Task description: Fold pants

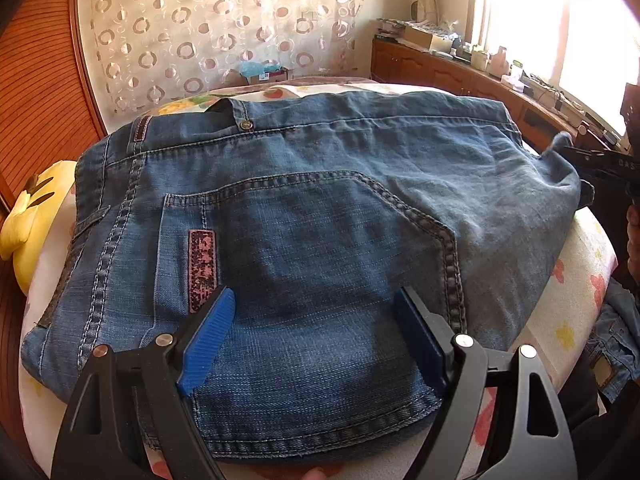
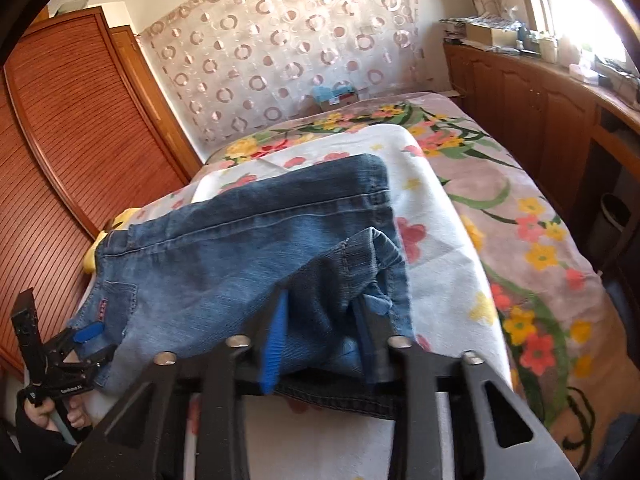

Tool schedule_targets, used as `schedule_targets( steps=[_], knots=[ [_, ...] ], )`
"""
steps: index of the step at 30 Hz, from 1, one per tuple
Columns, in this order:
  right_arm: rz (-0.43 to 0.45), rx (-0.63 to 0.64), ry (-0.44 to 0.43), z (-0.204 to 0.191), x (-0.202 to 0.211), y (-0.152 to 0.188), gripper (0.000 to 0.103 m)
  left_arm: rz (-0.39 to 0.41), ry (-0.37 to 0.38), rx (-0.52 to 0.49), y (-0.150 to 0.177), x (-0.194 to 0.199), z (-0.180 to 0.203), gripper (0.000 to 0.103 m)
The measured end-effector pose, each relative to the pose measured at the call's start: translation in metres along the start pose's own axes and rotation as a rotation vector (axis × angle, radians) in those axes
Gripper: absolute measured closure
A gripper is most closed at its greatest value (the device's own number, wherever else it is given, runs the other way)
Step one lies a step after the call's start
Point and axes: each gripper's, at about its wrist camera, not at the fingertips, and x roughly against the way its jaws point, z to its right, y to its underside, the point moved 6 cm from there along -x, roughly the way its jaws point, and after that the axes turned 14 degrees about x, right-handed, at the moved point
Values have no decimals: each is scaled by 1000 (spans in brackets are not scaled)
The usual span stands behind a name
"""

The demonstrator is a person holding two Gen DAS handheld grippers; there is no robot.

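Denim pants [image 1: 304, 208] folded on floral bed [image 2: 520, 184]; left gripper [image 1: 316, 320] spread wide above pocket at six o'clock; right gripper [image 2: 320, 320] clenched on hem.

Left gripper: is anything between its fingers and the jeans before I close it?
Nothing visible. The left gripper is open directly over the jeans, its fingers straddling the back pocket with only bare denim between them. The right gripper already has bunched denim of the leg end between its fingers.

I see a yellow plush toy [image 1: 24, 216] at nine o'clock, a wooden wardrobe [image 2: 80, 152] behind, and a cluttered cabinet [image 2: 532, 92] at two o'clock.
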Motion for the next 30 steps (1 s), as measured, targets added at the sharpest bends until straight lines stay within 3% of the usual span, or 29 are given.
schedule_targets(
  steps=[1, 2, 8, 17, 22, 24, 29, 30],
  knots=[
    [2, 10, -6, -2, -1, -2, 95, -1, 2, -2, 0, 1, 0, 20],
    [7, 21, -14, -5, -2, -4, 96, -2, 3, -4, 1, 1, 0, 20],
    [52, 90, -82, -35, -2, -27, 98, -36, 61, 44, -3, 13, -9, 20],
    [86, 293, -247, -141, -11, -63, 98, 45, 0, 81, -25, 51, -48, 20],
    [68, 393, -331, -192, -13, -61, 98, 58, 61, 127, -32, 64, -62, 20],
    [47, 401, -322, -196, -15, -59, 95, 52, 69, 127, -33, 64, -64, 20],
    [53, 409, -294, -181, -6, -69, 64, 53, 95, 109, -30, 63, -54, 21],
    [57, 409, -285, -182, -3, -71, 62, 53, 101, 105, -31, 63, -52, 21]
  ],
)
